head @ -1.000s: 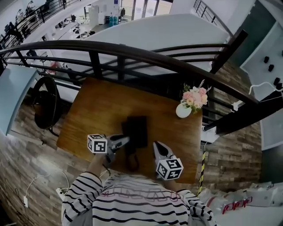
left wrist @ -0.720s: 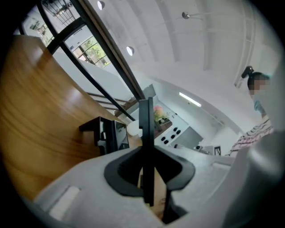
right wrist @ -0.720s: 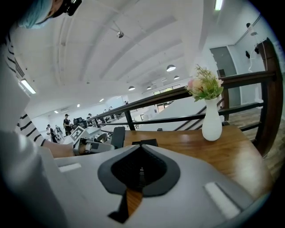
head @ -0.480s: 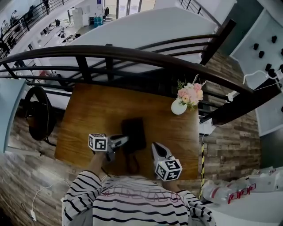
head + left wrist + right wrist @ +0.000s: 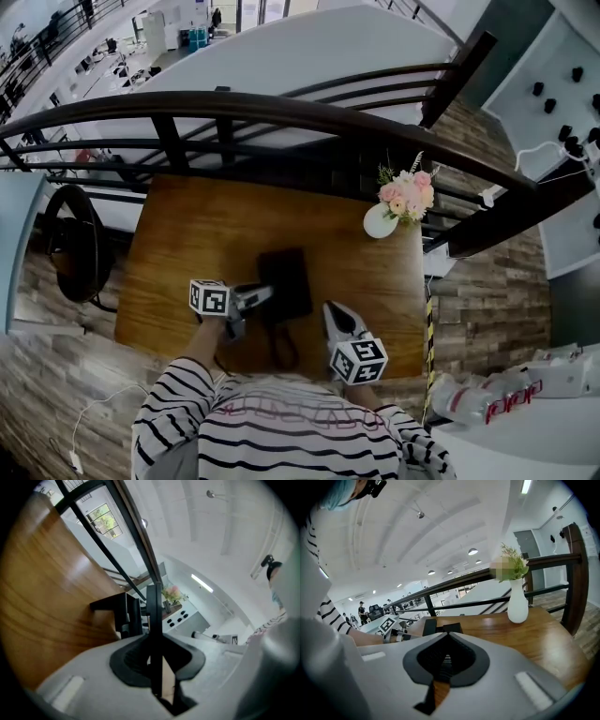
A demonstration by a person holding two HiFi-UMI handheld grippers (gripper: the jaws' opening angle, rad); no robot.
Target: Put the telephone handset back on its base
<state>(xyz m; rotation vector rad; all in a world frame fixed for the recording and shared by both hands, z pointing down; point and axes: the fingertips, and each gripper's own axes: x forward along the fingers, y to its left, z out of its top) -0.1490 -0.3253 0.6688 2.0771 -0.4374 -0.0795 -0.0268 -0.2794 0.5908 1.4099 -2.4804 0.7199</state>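
Note:
A black telephone lies in the middle of the wooden table, and its cord loops toward the near edge. From above I cannot tell the handset from the base. My left gripper is shut, with its tips at the telephone's left side. In the left gripper view the telephone is a black block just beyond the shut jaws. My right gripper is shut too, a little right of the cord, with nothing in it. In the right gripper view the telephone lies ahead.
A white vase of pink flowers stands at the table's far right corner. A dark railing runs along the far edge. A black chair is on the floor to the left. The person's striped sleeves fill the near side.
The head view has drifted slightly. Both grippers and the telephone keep their places.

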